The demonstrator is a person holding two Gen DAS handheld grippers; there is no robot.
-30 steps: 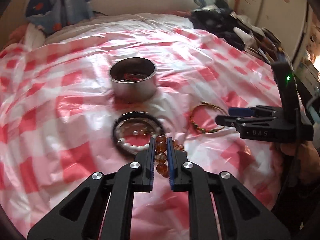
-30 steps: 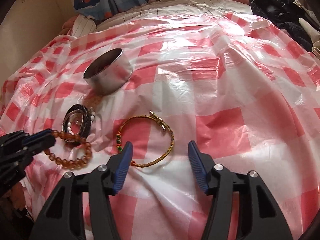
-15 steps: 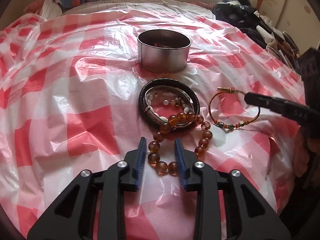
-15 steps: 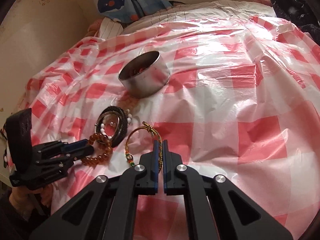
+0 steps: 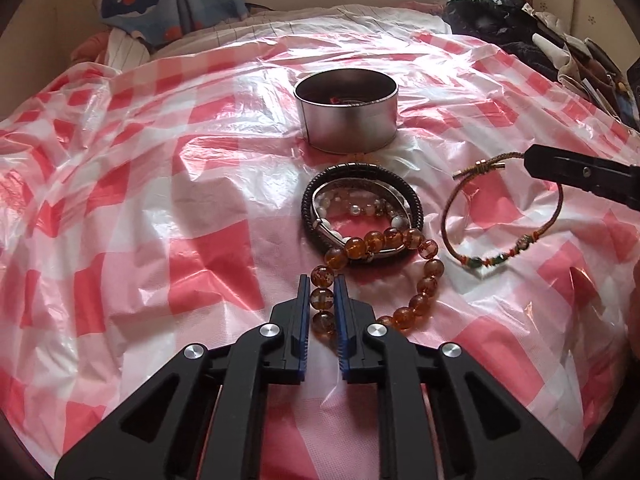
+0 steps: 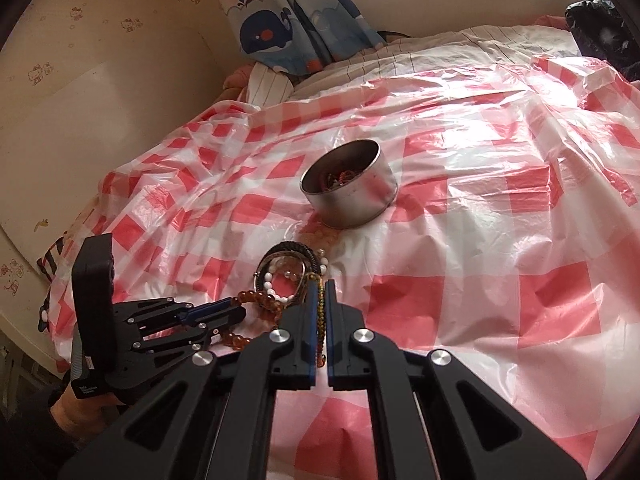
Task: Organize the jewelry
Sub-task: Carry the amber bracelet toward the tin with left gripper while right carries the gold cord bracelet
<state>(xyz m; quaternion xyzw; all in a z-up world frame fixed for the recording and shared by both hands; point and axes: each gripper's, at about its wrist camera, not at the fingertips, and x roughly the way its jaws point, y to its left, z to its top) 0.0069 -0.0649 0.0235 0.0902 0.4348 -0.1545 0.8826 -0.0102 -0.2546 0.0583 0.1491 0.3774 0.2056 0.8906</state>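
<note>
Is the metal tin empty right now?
No, the right wrist view shows the tin already holding a tangle of reddish and dark jewelry inside.

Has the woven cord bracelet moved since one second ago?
Yes. The woven cord bracelet, then flat beside the black bracelet, is now raised at one end toward the metal tin, pinched by the right gripper.

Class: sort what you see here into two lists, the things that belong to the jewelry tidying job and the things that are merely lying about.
Part of the job:
amber bead bracelet, in the left gripper
woven cord bracelet, in the right gripper
black braided bracelet
pearl bracelet
metal tin

Just lying about:
whale-print fabric
dark clothes pile
</note>
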